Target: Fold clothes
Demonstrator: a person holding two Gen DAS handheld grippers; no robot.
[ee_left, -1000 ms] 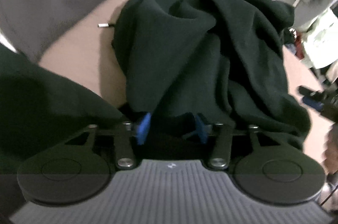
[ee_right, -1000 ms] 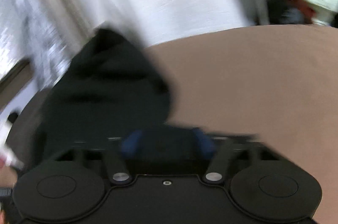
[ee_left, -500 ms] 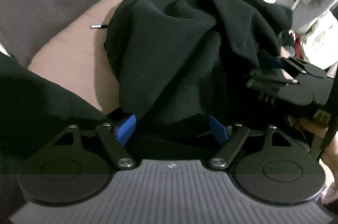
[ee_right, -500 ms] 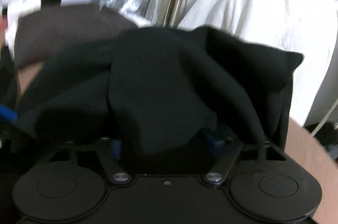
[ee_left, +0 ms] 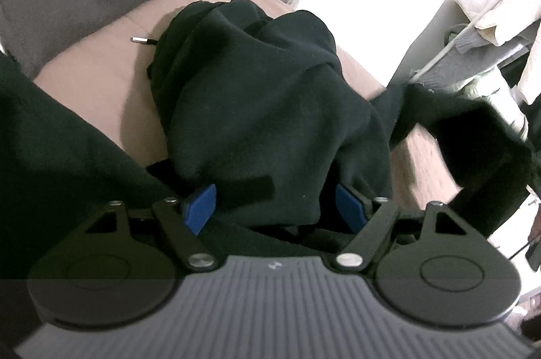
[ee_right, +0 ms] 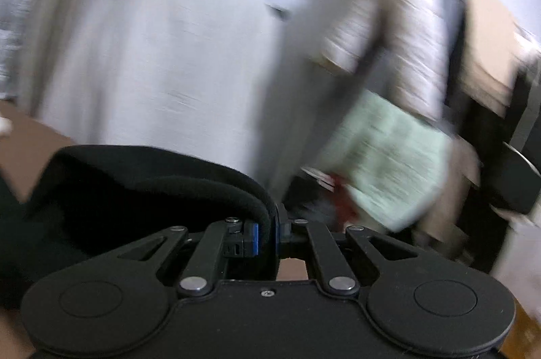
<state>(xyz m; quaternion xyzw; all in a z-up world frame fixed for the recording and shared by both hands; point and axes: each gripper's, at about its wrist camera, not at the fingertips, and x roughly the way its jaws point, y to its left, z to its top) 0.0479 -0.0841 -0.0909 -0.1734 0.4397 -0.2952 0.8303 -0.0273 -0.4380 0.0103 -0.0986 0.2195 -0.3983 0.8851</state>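
Left wrist view — brown bed (ee_left: 101, 78), black garment (ee_left: 257, 102), fingers (ee_left: 199, 208) wide; right fingers (ee_right: 252, 239) pinch its edge.

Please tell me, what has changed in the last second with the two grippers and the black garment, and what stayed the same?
The right gripper has closed on an edge of the black garment and pulled it out to the right, away from the pile. The left gripper opened wider, fabric lying loose between its fingers. The brown surface and the small metal tip stayed as they were.
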